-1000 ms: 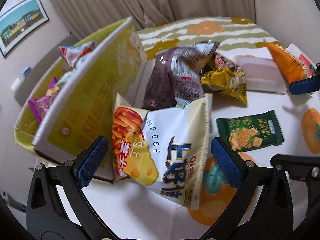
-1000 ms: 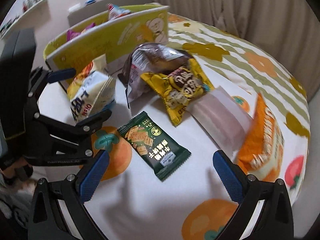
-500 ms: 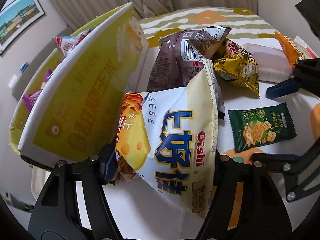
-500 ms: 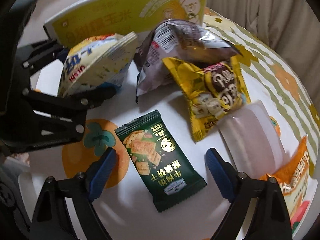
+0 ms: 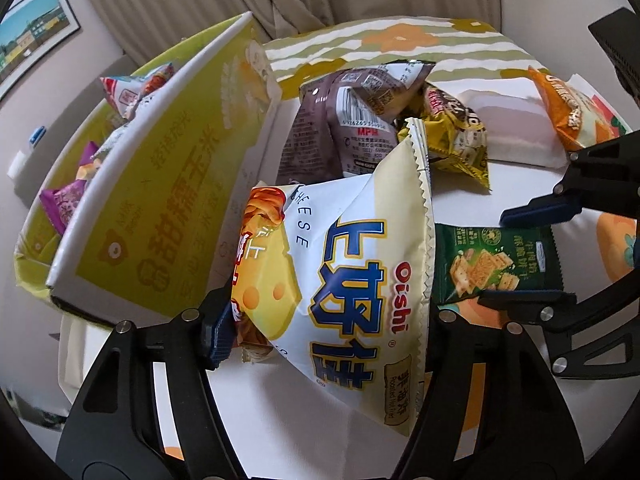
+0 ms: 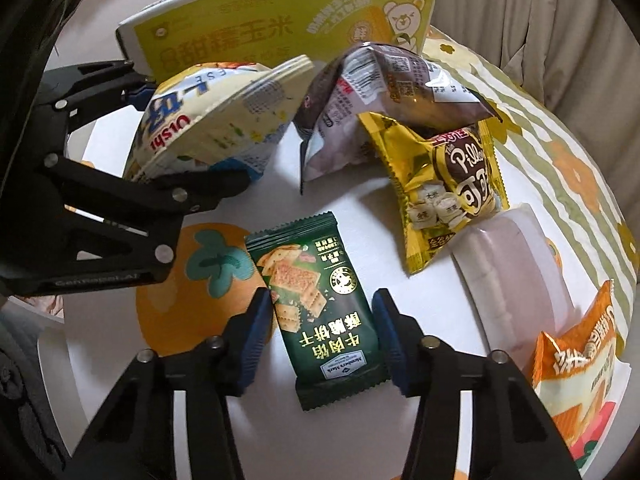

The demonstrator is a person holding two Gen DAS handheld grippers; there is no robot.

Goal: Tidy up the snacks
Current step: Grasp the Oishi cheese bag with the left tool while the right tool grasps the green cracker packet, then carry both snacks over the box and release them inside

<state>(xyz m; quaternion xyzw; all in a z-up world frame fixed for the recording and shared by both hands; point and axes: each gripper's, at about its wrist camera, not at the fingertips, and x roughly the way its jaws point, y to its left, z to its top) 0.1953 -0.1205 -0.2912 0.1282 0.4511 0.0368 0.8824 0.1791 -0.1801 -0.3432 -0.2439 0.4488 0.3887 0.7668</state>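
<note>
A white and yellow cheese snack bag (image 5: 340,272) stands up off the table, and my left gripper (image 5: 324,320) is shut on its lower sides. The right wrist view shows that bag (image 6: 216,120) lifted beside the yellow carton. A dark green cracker packet (image 6: 320,292) lies flat on the white cloth. My right gripper (image 6: 322,320) is shut on it, one blue pad against each long edge. In the left wrist view the packet (image 5: 492,264) sits between the right gripper's fingers (image 5: 540,210). The open yellow carton (image 5: 152,208) at the left holds several snack packs.
A brown bag (image 5: 352,120) and a gold pillow-snack bag (image 6: 448,184) lie behind the two held packs. A pale pink wrapped pack (image 6: 516,272) and an orange bag (image 6: 580,360) lie to the right, near the table edge. The cloth (image 6: 360,208) has orange fruit prints.
Both grippers went from wide open to shut. The left closed on the cheese bag, squeezing it upright. The right came down over the green packet, rolled, and closed on it.
</note>
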